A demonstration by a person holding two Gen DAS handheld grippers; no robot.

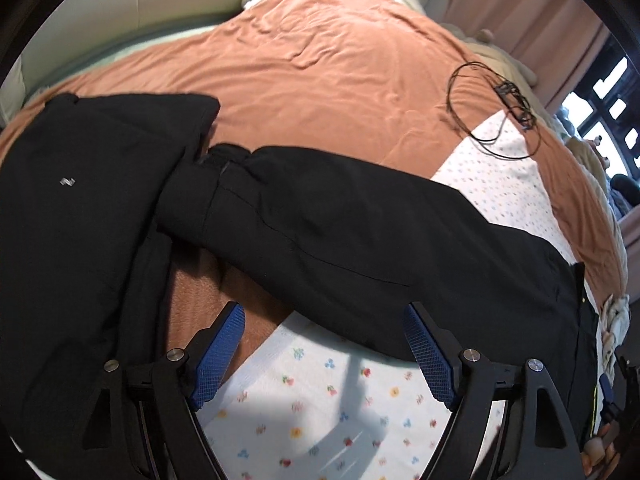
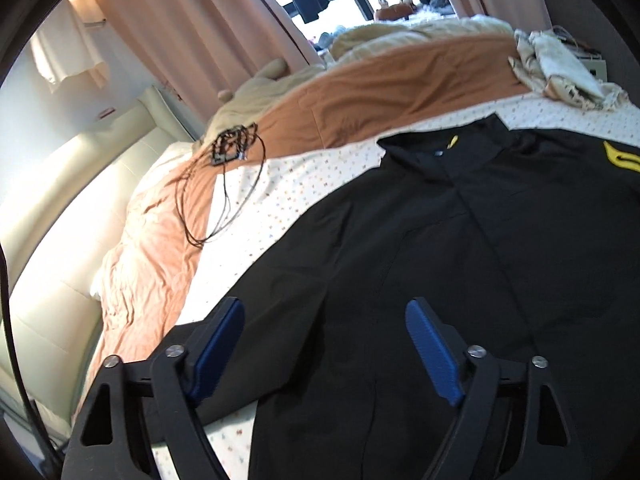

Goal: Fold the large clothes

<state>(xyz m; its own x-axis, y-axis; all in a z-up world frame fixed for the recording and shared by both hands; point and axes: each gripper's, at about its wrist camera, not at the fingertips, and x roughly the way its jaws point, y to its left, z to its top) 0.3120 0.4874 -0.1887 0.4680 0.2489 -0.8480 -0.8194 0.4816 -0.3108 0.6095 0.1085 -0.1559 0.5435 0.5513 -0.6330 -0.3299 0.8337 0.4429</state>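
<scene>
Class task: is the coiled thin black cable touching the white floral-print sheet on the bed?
Touching. In the right wrist view the coiled thin black cable has loops lying directly on the white floral-print sheet; the left wrist view shows the same.

Left gripper (image 1: 324, 354) jaws spread wide, right gripper (image 2: 325, 350) likewise, both empty
</scene>
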